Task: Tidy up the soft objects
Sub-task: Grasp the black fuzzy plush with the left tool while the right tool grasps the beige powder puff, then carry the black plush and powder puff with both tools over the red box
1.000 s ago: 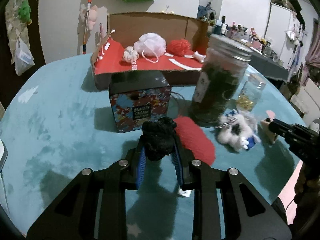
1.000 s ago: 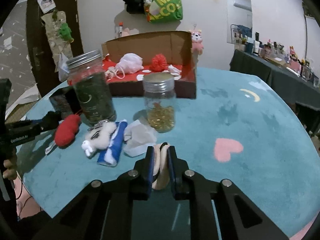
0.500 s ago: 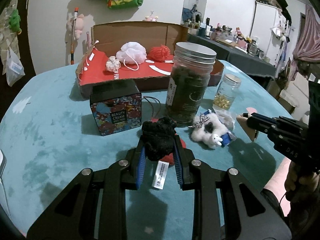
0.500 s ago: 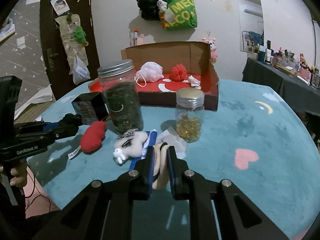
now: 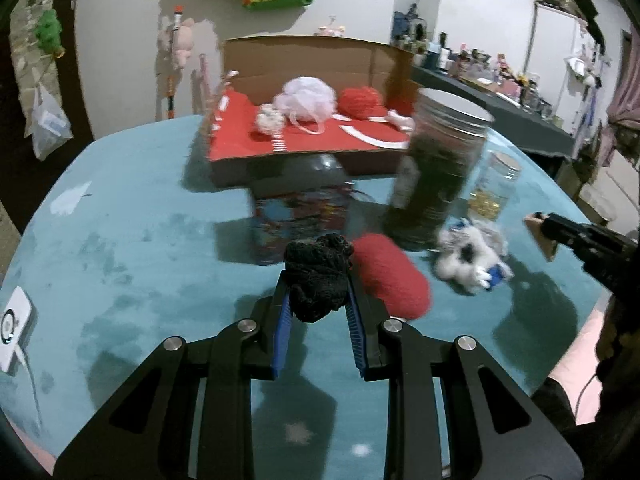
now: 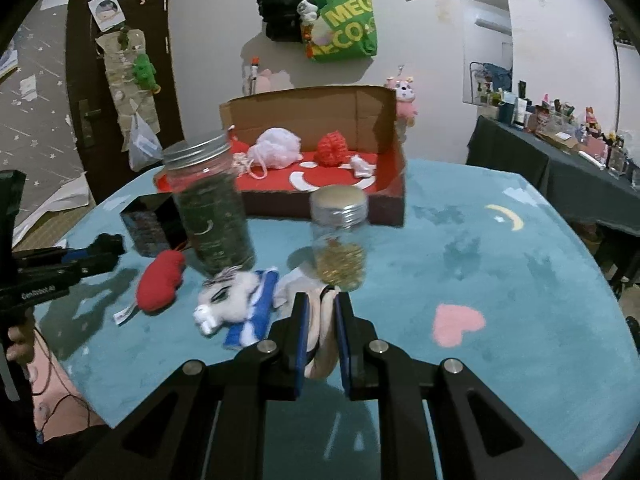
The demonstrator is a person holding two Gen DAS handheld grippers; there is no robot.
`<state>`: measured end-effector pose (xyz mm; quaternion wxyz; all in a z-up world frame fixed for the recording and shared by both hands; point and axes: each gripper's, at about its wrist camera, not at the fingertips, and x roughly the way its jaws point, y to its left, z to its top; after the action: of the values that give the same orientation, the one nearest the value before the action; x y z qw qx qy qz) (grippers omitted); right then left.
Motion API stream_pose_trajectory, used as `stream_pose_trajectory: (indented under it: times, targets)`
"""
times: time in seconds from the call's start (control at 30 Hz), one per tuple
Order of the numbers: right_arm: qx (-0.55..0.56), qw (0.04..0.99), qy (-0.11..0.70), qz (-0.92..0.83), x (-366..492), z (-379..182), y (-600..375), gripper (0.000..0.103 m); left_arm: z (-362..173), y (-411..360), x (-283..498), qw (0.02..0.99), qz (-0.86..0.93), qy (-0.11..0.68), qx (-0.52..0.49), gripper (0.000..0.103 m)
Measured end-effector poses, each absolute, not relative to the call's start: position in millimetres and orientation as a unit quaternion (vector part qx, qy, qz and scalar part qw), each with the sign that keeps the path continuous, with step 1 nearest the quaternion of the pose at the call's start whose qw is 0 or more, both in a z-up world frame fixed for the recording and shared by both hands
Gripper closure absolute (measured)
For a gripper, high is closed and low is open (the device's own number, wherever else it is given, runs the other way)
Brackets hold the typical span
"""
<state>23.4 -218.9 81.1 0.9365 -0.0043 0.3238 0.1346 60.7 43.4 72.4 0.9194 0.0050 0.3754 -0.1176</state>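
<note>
– What does this step want?
– Probably carrying both soft pieces over the tall jar and small jar without clipping them, then dropping them in the cardboard box at the table's far edge.
– And the grips?
– The left gripper is clamped partway on a black mesh puff. The right gripper is pinched nearly closed on a flat beige soft thing. A red plush and white plush toy lie near the table's near edge.

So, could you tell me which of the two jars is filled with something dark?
The taller jar, left of the shorter jar, which holds golden bits at the bottom.
</note>
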Motion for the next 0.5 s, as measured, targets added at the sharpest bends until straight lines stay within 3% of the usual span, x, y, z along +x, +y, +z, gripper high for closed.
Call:
stream_pose_trajectory:
  times: [0.5]
  targets:
    - [0.004,0.928,0.349,0.130,87,89,-249,0.089,70,105,118,0.910,-0.094,0.404,0.011,0.079]
